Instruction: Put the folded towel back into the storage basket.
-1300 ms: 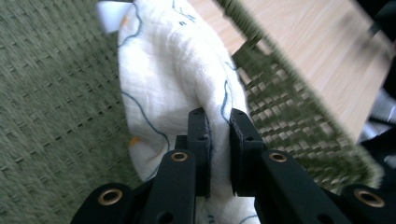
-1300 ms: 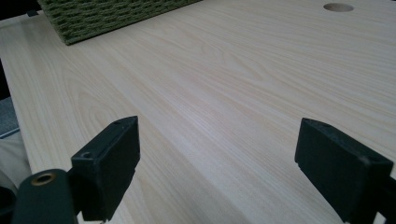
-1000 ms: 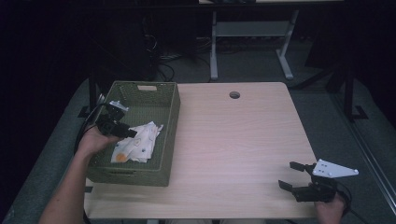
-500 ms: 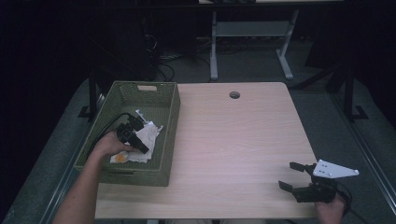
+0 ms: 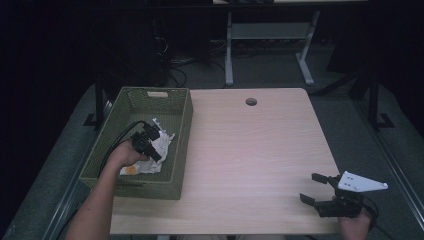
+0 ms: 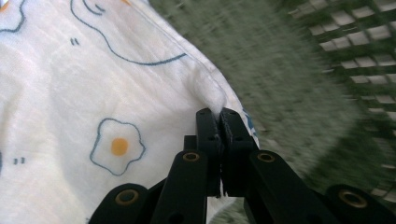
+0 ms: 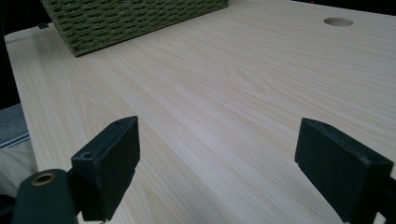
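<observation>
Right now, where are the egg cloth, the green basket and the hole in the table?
egg cloth (image 6: 93, 93), left gripper view, on its white middle.
green basket (image 5: 182, 135), high view, on its right wall.
hole in the table (image 5: 251, 102), high view, on its centre.

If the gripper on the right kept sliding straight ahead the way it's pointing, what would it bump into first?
Probably the green basket. The right gripper, open, points across bare table toward the basket's wall, though depth is hard to judge.
</observation>
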The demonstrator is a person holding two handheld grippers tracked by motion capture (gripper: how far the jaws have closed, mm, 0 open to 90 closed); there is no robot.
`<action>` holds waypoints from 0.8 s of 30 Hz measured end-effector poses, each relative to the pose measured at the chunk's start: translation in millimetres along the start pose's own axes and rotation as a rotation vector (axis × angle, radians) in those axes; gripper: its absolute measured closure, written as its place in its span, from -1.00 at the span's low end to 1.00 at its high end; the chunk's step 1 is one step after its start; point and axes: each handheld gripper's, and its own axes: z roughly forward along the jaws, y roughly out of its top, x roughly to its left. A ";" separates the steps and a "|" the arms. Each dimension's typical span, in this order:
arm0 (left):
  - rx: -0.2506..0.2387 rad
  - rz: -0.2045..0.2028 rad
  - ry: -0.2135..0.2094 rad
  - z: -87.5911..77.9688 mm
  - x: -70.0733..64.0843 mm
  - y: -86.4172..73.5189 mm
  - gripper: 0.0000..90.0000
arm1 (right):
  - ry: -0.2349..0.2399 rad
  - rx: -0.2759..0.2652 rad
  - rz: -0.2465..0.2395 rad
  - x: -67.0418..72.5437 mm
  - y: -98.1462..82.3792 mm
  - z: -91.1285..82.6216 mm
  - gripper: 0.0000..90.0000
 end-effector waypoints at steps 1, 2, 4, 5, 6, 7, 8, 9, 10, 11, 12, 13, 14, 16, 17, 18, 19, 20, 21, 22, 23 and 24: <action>0.020 -0.009 -0.048 1.8 -0.1 -0.1 0.92 | 0.000 0.002 0.000 0.2 -0.1 0.2 -0.70; 0.022 -0.018 -0.047 2.5 -0.4 0.5 0.74 | -0.001 0.008 -0.002 0.3 -0.1 0.2 -0.70; -0.030 -0.063 -0.025 -2.3 4.1 0.6 0.41 | -0.005 0.020 -0.008 0.8 -0.3 0.9 -0.70; -0.051 -0.084 -0.013 -5.1 7.8 -0.1 0.41 | -0.006 0.025 -0.010 1.0 -0.6 1.0 -0.70; -0.067 -0.106 0.014 -7.6 11.9 -0.9 0.45 | -0.006 0.030 -0.014 0.9 -0.7 1.1 -0.70; -0.078 -0.131 0.041 -9.7 16.3 -2.0 0.51 | -0.008 0.032 -0.014 0.8 -1.0 1.3 -0.70; -0.081 -0.149 0.070 -10.8 20.6 -3.3 0.60 | -0.009 0.032 -0.013 0.7 -1.0 1.5 -0.70; -0.079 -0.160 0.107 -10.6 24.1 -4.3 0.68 | -0.008 0.032 -0.013 0.6 -1.0 1.6 -0.70; -0.081 -0.175 0.148 -9.5 26.1 -5.0 0.81 | -0.009 0.031 -0.013 0.5 -0.9 1.7 -0.70; -0.079 -0.180 0.176 -8.4 28.7 -5.4 0.93 | -0.010 0.031 -0.013 0.3 -0.9 1.8 -0.70; -0.077 -0.188 0.192 -7.3 30.9 -5.4 0.98 | -0.011 0.031 -0.011 0.3 -0.9 1.8 -0.70; -0.079 -0.193 0.210 -6.0 33.1 -5.1 1.00 | -0.012 0.032 -0.009 0.4 -1.0 1.8 -0.70; -0.076 -0.200 0.214 -4.6 34.4 -4.9 1.00 | -0.012 0.030 -0.008 0.7 -1.3 1.8 -0.70; -0.029 -0.199 0.213 3.2 37.7 -4.7 0.99 | -0.012 0.031 -0.009 0.5 -1.2 1.6 -0.70; 0.009 -0.200 0.223 7.1 39.3 -5.2 0.94 | -0.012 0.027 -0.009 0.4 -1.1 1.7 -0.70; -0.004 -0.210 0.220 9.0 39.6 -6.6 0.92 | -0.012 0.024 -0.009 0.3 -1.1 1.4 -0.70; -0.019 -0.218 0.219 7.6 39.9 -7.2 0.92 | -0.012 0.023 -0.009 0.4 -1.1 1.2 -0.70; -0.033 -0.231 0.214 5.8 39.4 -7.9 0.88 | -0.012 0.023 -0.008 0.7 -1.1 1.0 -0.70; -0.041 -0.228 0.228 2.0 37.9 -8.7 0.84 | -0.011 0.026 -0.009 0.9 -1.1 0.5 -0.70; -0.057 -0.228 0.240 -2.7 36.9 -9.8 0.81 | -0.010 0.024 -0.010 1.0 -1.3 0.4 -0.70; -0.093 -0.238 0.237 -8.2 35.4 -11.5 0.78 | -0.009 0.023 -0.010 1.0 -1.2 0.4 -0.70; -0.137 -0.250 0.226 -12.9 33.0 -13.3 0.78 | -0.008 0.023 -0.010 0.8 -1.1 0.4 -0.70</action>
